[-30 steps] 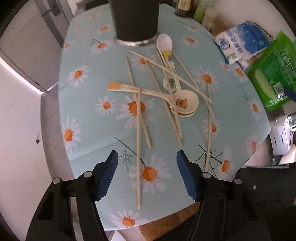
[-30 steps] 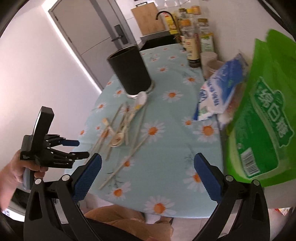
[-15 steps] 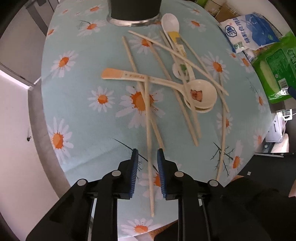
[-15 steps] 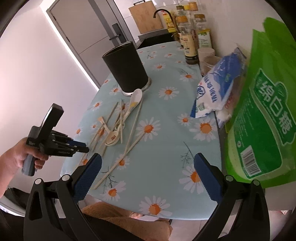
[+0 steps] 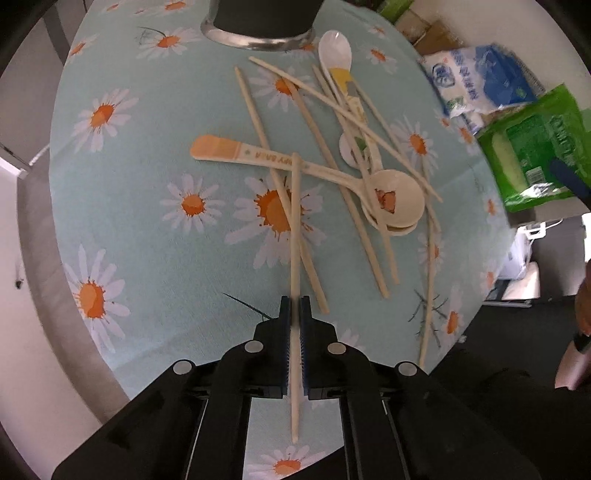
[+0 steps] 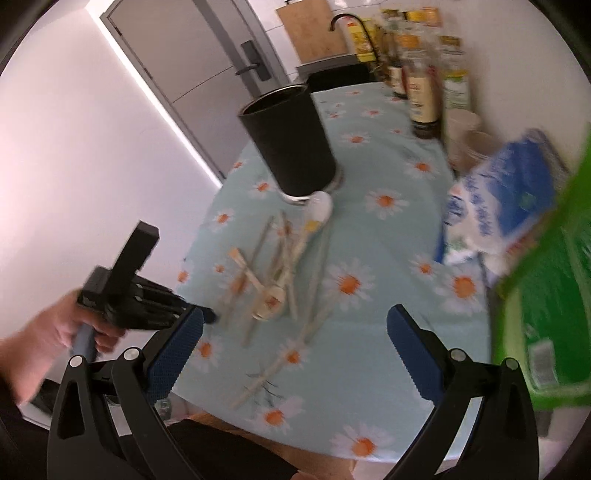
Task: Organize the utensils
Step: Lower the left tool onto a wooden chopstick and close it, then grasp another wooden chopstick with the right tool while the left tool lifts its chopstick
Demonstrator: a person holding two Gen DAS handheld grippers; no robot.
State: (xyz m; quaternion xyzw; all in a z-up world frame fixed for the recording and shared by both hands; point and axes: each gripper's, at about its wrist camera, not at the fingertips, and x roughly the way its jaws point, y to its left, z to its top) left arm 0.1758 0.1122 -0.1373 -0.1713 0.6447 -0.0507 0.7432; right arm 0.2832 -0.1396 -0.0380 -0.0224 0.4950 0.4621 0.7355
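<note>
**Left gripper has a chopstick pinched, right one is wide open over the table**

So the left gripper has its blue pads pressed together on one pale chopstick; the stick runs straight up and down in the left wrist view, its near end poking out behind the pads over the table edge, its far tip lying across the handle of the orange-tipped spoon; can't tell whether the stick is lifted off the cloth or not.

The rest of the utensils sit in a loose heap on the daisy tablecloth; several more chopsticks criss-cross each other, one of them lying apart along the right edge of the table; the orange-tipped spoon's bowl is stacked on another spoon bowl beneath it; a white spoon with a yellow band lies just beside the black holder, which stands upright at the far side of the pile.

The right gripper has its fingers spread wide with nothing between them; it hangs above the near side of the table, and its view is pretty blurry; from there you can see a hand gripping the left gripper's handle at the left edge of the table.

Off to the right sit a blue and white bag and a green packet; bottles stand at the back by the wall.
</note>
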